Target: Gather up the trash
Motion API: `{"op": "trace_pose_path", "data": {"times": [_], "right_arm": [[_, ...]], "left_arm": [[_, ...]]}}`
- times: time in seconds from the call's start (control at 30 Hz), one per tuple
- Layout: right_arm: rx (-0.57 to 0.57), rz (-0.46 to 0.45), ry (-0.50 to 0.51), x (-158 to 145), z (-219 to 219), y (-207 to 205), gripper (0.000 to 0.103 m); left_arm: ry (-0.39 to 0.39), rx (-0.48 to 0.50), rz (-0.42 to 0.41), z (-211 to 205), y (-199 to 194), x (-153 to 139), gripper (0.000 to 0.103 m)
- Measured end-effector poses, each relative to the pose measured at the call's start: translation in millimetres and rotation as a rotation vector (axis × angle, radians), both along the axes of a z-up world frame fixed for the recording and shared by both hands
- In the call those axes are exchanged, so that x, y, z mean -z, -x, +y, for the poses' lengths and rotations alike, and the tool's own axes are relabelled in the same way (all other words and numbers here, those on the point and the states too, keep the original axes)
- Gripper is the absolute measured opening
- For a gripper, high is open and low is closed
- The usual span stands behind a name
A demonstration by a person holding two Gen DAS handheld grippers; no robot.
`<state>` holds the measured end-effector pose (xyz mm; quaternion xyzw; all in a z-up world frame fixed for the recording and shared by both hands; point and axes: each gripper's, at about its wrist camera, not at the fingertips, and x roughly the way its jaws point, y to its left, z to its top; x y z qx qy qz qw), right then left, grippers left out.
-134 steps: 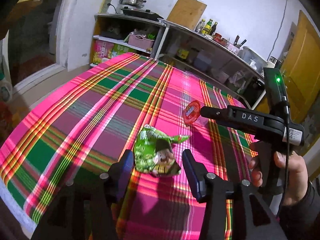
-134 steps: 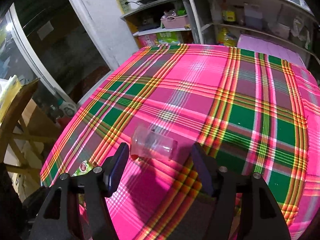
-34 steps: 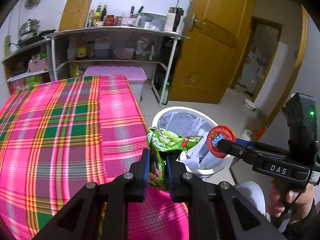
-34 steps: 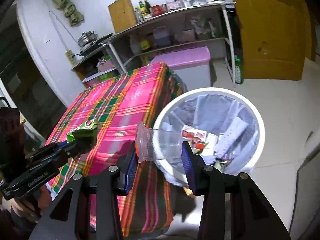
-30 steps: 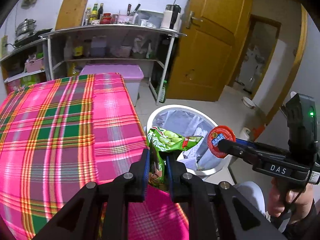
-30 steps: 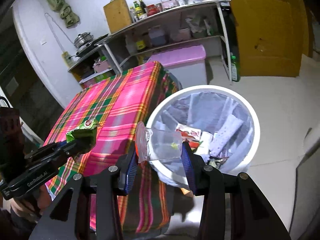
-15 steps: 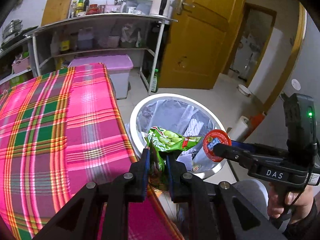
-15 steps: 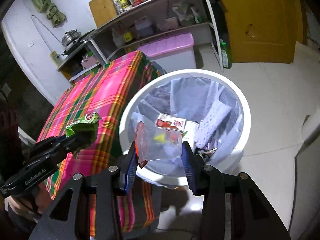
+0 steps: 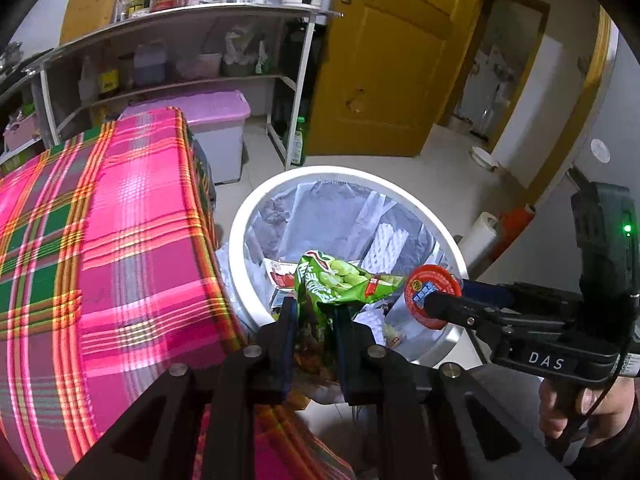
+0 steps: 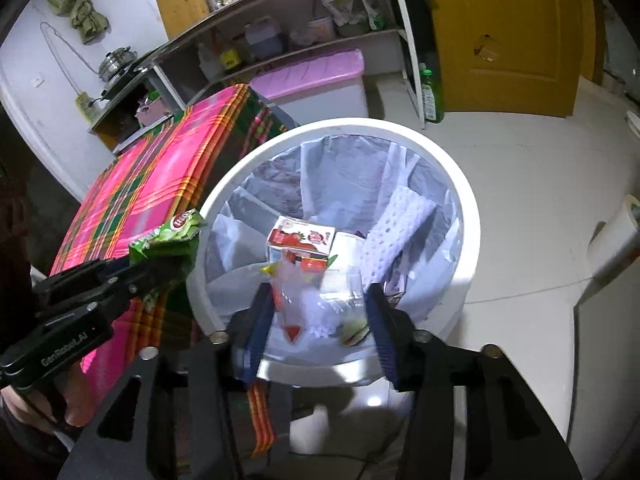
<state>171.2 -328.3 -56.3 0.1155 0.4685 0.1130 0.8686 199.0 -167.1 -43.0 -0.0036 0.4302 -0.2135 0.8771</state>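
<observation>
Bin (image 10: 460, 184) lies directly below my 2 grippers. My right gripper (image 10: 320, 304) has just been opening, clear cup (image 10: 320, 296) loose between its jaws; my left gripper (image 9: 314, 320) pinches the green wrapper (image 9: 336, 280) over the near rim.

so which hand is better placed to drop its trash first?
Right. The right gripper, jaws just opening, has the clear plastic cup over the white bin; the left gripper pinches the green snack bag near the rim.
</observation>
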Motion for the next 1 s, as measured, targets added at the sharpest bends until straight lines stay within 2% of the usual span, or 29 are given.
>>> {"op": "trace_pose_path", "data": {"times": [0.07, 0.13, 0.17, 0.53, 1.0], "right_arm": [[-0.002, -0.007, 0.001, 1, -2, 0, 0.054], [-0.001, -0.01, 0.002, -1, -2, 2, 0.054], [0.001, -0.012, -0.001, -2, -3, 2, 0.054], [0.006, -0.08, 0.001, -30, 0, 22, 0.054], [-0.067, -0.201, 0.033, -71, 39, 69, 0.054]], "left_arm": [[-0.002, 0.004, 0.014, -2, -5, 4, 0.026], [-0.003, 0.001, 0.02, -3, -7, 7, 0.036], [-0.001, 0.0, 0.021, -2, -8, 8, 0.038], [0.033, -0.017, -0.006, 7, 6, -5, 0.038], [0.065, -0.068, -0.104, 35, 65, -42, 0.038]]}}
